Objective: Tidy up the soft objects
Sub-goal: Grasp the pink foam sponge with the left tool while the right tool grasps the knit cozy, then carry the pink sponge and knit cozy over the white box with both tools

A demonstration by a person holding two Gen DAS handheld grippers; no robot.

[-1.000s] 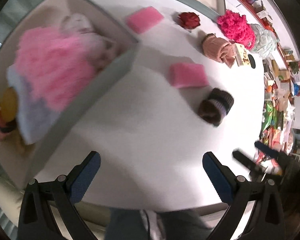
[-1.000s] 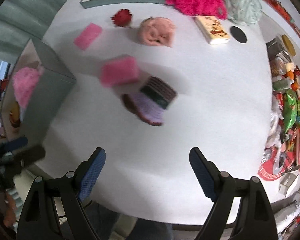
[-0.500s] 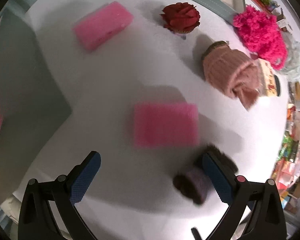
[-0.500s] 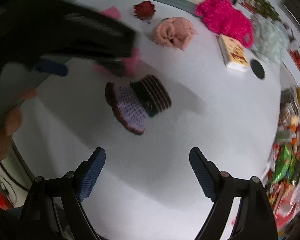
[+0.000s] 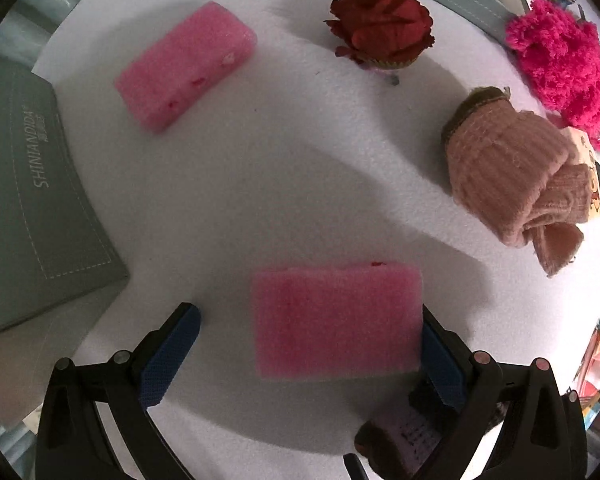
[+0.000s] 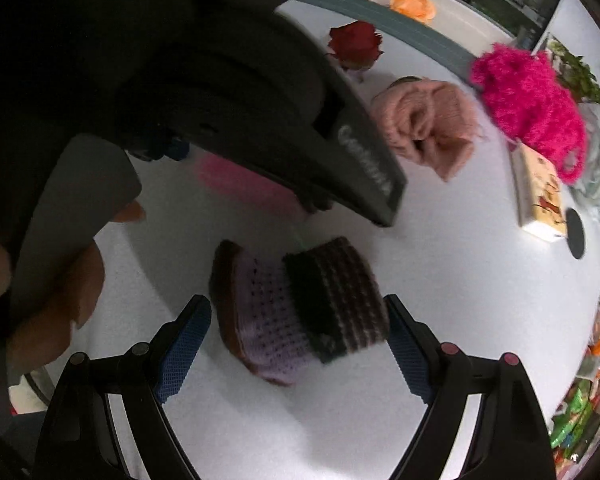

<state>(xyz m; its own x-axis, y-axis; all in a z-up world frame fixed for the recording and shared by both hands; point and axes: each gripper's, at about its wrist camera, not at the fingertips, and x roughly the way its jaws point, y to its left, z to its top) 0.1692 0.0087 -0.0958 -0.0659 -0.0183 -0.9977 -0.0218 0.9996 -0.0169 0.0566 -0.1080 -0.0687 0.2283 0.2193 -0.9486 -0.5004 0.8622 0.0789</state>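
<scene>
My left gripper [image 5: 306,344] is open, its fingers on either side of a pink sponge [image 5: 336,320] lying flat on the white table [image 5: 260,184]; the right finger is close to the sponge's edge. My right gripper [image 6: 298,340] is open around a rolled brown and lilac knitted piece [image 6: 300,312], which also shows in the left wrist view [image 5: 400,440]. The left gripper's body [image 6: 260,92] fills the upper left of the right wrist view and hides most of the sponge [image 6: 240,184].
A second pink sponge [image 5: 186,64], a red fabric rose [image 5: 382,32], a rolled peach knit [image 5: 512,172] and a magenta fluffy piece [image 5: 564,64] lie farther back. A grey box [image 5: 32,200] stands at the left. A small printed box [image 6: 540,196] and an orange flower [image 6: 412,4] lie beyond.
Both grippers have moved forward and down. The left now straddles the pink sponge and the right straddles the brown and lilac knit. Both stay open.
</scene>
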